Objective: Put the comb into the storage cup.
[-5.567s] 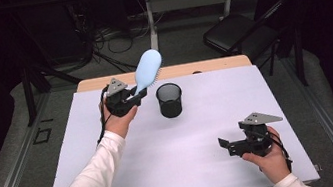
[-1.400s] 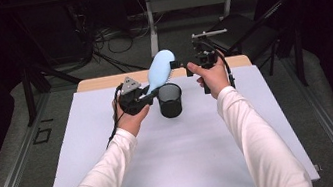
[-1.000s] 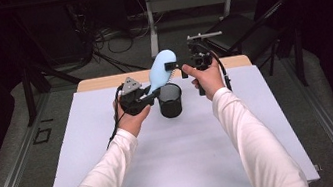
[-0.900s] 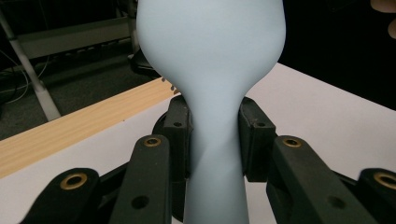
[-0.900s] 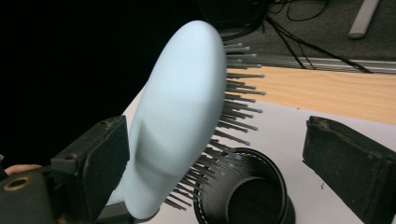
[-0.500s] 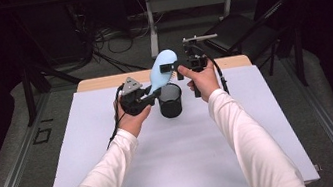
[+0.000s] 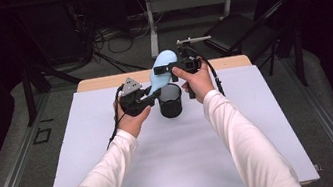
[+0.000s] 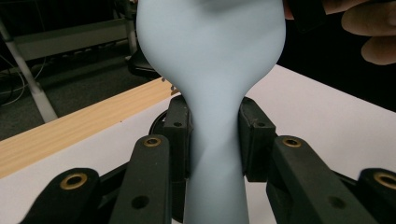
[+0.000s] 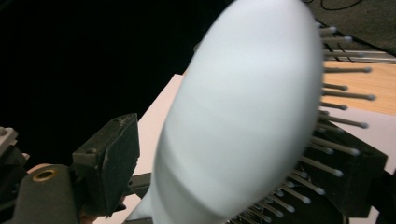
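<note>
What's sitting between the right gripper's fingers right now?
The light blue hairbrush head, its bristles toward one pad; the right gripper view shows a gap at the other. The fingers have just been closing. The left gripper clamps its handle.

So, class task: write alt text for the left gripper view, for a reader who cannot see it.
A pale blue hairbrush fills the centre, its narrow neck clamped between the two black jaws of the left claw. Behind lie a white table with a wooden edge and, top right, fingers of the other hand.
</note>
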A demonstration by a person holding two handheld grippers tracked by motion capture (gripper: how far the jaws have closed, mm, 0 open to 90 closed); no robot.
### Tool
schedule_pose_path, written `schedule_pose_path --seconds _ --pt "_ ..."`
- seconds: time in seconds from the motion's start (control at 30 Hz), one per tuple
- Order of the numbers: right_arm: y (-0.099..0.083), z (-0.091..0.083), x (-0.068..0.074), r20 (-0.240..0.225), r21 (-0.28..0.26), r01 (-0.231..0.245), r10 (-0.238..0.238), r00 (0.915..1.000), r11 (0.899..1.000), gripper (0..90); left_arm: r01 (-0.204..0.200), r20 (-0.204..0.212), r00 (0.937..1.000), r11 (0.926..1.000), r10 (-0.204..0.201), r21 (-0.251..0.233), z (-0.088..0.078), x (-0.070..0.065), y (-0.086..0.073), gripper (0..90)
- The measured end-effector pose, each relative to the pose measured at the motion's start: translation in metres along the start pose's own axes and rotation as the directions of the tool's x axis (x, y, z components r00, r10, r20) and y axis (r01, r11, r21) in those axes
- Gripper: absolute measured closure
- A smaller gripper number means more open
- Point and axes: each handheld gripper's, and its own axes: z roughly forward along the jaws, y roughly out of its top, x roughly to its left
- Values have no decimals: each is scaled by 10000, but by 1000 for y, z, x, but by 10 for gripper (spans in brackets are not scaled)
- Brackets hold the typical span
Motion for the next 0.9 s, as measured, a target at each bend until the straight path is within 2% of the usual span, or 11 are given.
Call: schedule_pose_path --seconds 0.13,0.7,0.9 --pt "0 1 0 -247 -12 -77 76 9997 10000 195 40 5 10000 10000 -40 -5 1 1 -2 692" --pt "1 -3 -5 -509 -98 -141 135 9986 9999 286 2 90 10000 10000 -3 65 3 1 -6 693" --pt "0 -5 -7 -673 -225 -306 290 9973 9993 375 -4 142 9999 9997 1 240 5 1 -10 695"
